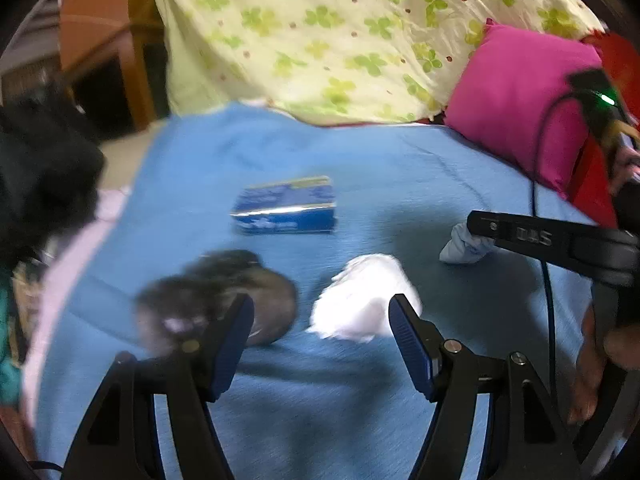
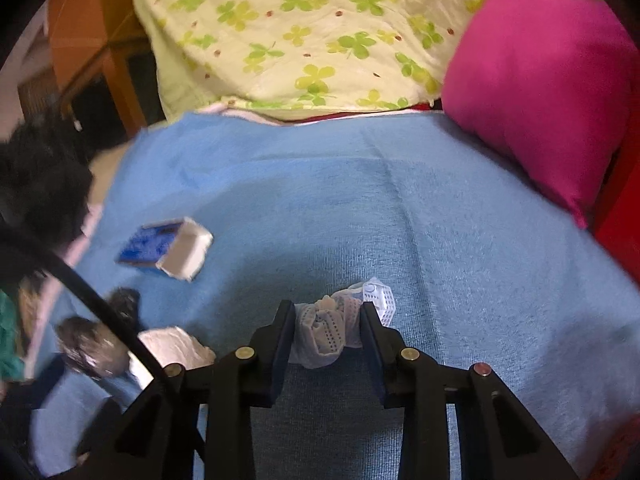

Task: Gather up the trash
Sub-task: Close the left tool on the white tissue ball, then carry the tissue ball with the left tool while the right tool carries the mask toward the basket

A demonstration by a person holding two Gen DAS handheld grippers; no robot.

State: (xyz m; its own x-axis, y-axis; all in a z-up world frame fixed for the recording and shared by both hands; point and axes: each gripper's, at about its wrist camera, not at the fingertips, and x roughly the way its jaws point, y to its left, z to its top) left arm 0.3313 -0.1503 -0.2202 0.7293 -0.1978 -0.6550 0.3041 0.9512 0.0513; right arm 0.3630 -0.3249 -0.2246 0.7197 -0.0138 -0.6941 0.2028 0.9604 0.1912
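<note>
Crumpled wrapper (image 2: pixel 334 330) sits lower centre, pinched between the right gripper (image 2: pixel 326 326) jaws. Left gripper (image 1: pixel 322 316) jaws are spread above the white tissue (image 1: pixel 360 300), empty.

The wide middle of the blue fleece blanket (image 2: pixel 400 208) on the bed lies bare, so there is free passage toward its far edge. At that far edge a pale green quilt with clover print (image 2: pixel 300 32) rises like a wall. The far right corner is blocked by a bright pink cushion (image 2: pixel 540 92). On the left side lie an open blue cardboard box (image 2: pixel 168 248), a dark crumpled wrapper (image 1: pixel 224 300) and a white crumpled tissue (image 1: pixel 364 300), near each other with narrow gaps. A black cable (image 2: pixel 100 308) crosses the near left corner.
</note>
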